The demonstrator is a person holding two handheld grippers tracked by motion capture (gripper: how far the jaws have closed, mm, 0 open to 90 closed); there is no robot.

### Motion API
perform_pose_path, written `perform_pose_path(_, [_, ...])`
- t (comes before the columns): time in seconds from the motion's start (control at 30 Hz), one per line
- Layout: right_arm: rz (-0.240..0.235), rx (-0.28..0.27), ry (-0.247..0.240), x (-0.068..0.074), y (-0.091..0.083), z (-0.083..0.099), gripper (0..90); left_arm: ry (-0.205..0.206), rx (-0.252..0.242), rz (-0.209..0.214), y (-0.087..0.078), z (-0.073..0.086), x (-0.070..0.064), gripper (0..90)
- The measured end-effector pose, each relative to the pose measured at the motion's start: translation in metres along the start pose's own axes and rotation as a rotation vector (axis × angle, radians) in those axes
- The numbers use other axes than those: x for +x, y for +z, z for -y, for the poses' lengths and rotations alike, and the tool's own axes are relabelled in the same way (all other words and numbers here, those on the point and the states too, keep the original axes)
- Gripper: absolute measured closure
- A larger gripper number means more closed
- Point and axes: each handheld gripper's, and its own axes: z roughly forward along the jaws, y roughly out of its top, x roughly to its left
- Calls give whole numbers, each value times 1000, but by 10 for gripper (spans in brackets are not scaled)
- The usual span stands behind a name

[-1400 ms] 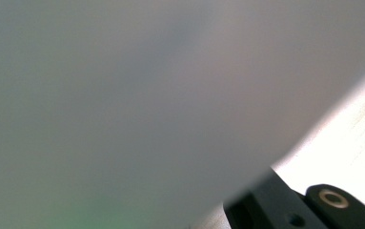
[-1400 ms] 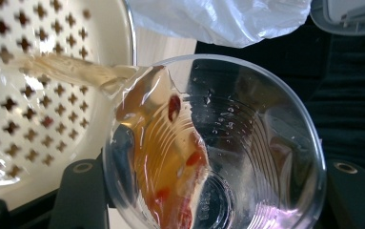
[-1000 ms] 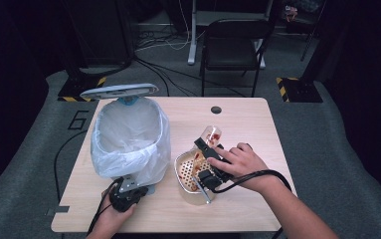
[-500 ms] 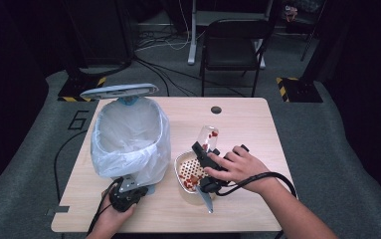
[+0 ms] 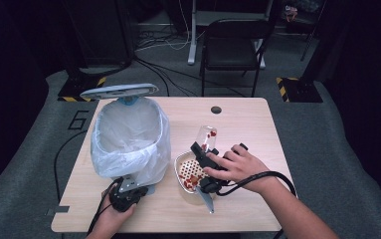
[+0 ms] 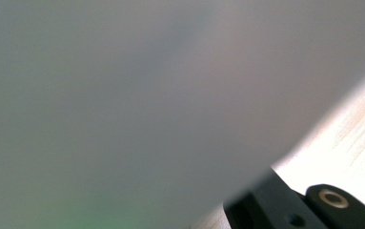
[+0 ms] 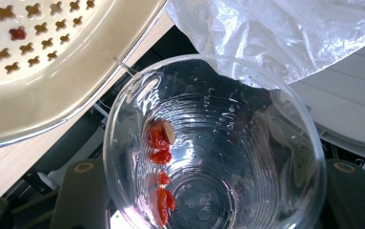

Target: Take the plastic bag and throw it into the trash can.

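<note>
The clear plastic cup point(image 7: 213, 143), tipped over the strainer point(image 5: 188, 172) at the bin's point(image 5: 128, 139) three o'clock, looks light, thin, wet-slick; hold mid-wall, gently. The right gripper point(image 7: 213, 200) clasps it. Left gripper's point(image 5: 126, 196) jaws: cannot tell, on the tabletop point(image 5: 257, 124).

On the light wooden surface point(image 5: 247, 124), the right gripper point(image 5: 204, 158) tilts a clear plastic cup point(image 5: 207, 138) with red bits over a beige perforated strainer bowl point(image 5: 190, 174), beside the white bag-lined bin point(image 5: 128, 139).
</note>
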Motion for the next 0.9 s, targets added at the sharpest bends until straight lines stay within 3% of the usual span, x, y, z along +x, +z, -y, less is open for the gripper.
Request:
perform_pose_path(0.1, [5,4,-17,0,0,-1,375,-1,-1,0,0,0,0,900])
perform_pose_path(0.13, [26,13,35,4,0,-3,374,-1,-1,0,0,0,0,900])
perform_pose_path(0.17, [25,11,42,4,0,-3,375,-1,-1,0,0,0,0,900])
perform_pose_path(0.27, [31,21,54,5,-1,-4,374,-1,0,0,0,0,0,900])
perform_pose_path(0.43, [26,8,30,3,-1,-4,373,0,0,0,0,0,0,900])
perform_pose_path(0.5, [38,12,73,4,-2,-6,373,-2,-1,0,0,0,0,900])
perform_pose_path(0.57, [40,9,78,4,-2,-6,373,0,0,0,0,0,0,900])
perform_pose_path(0.6, [27,5,35,2,-2,-5,373,-2,-1,0,0,0,0,900])
perform_pose_path(0.73, [16,-8,44,1,-2,-6,373,-2,-2,0,0,0,0,900])
perform_pose_path(0.83, [-32,-32,6,-7,-1,-2,372,0,0,0,0,0,0,900])
perform_pose_path(0.9, [-40,-33,21,-7,-1,-1,372,-6,-5,1,0,0,0,900])
